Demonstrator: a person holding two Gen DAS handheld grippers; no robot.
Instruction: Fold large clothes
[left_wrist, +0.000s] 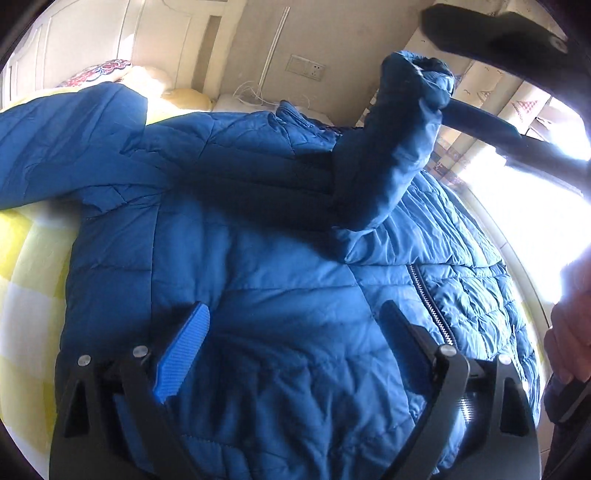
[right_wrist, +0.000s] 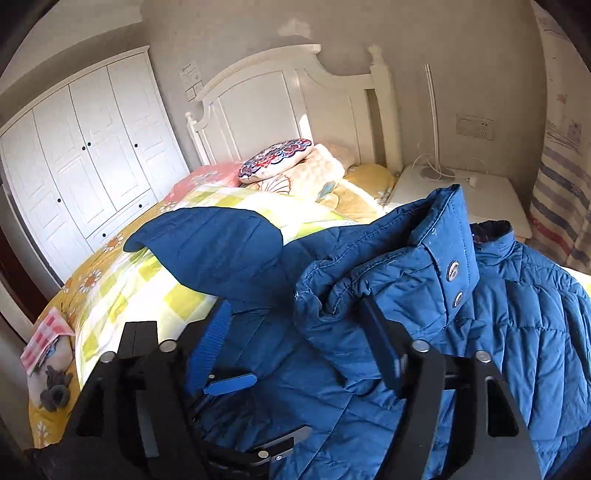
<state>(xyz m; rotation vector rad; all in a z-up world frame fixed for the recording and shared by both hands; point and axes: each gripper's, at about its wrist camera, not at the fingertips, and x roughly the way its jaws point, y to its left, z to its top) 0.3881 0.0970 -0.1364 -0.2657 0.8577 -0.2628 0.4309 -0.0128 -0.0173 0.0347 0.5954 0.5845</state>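
Observation:
A blue quilted puffer jacket lies spread on the bed, zipper toward the right. My left gripper is open and empty, just above the jacket's lower body. My right gripper holds the cuff of one sleeve between its fingers; in the left wrist view that sleeve hangs lifted from the right gripper's dark finger above the jacket. The other sleeve lies flat out to the left. The collar is at the far side.
The bed has a yellow-green checked cover with pillows and a white headboard. A white wardrobe stands left, a white nightstand right with cables. A person's hand shows at the right edge.

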